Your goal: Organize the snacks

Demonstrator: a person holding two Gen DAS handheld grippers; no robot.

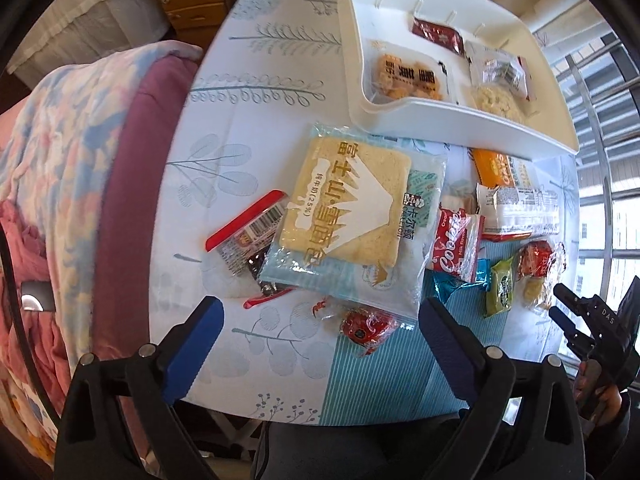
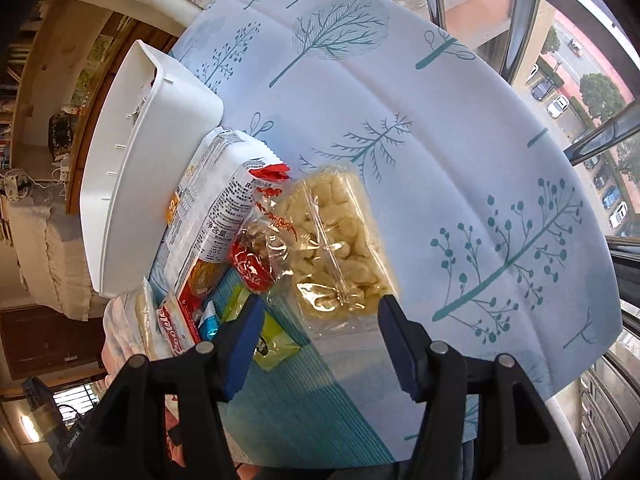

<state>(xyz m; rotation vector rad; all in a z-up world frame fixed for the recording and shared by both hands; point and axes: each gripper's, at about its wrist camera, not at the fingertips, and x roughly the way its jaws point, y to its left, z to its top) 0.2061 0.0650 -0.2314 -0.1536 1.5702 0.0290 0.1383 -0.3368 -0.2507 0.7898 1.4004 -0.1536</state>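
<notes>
Left gripper (image 1: 320, 344) hangs wide open, nothing in its jaws; the bread packet (image 1: 352, 216) lies just ahead, with a red candy (image 1: 366, 328) between the fingers. It looks light, soft and crinkly: take it by an edge. Right gripper (image 2: 316, 344) is half-open and empty, the puffed-snack bag (image 2: 332, 240) just beyond its tips.

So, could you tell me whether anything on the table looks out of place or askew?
Most snacks lie loose outside the white tray; the bread packet sits askew across a red-edged packet.
</notes>
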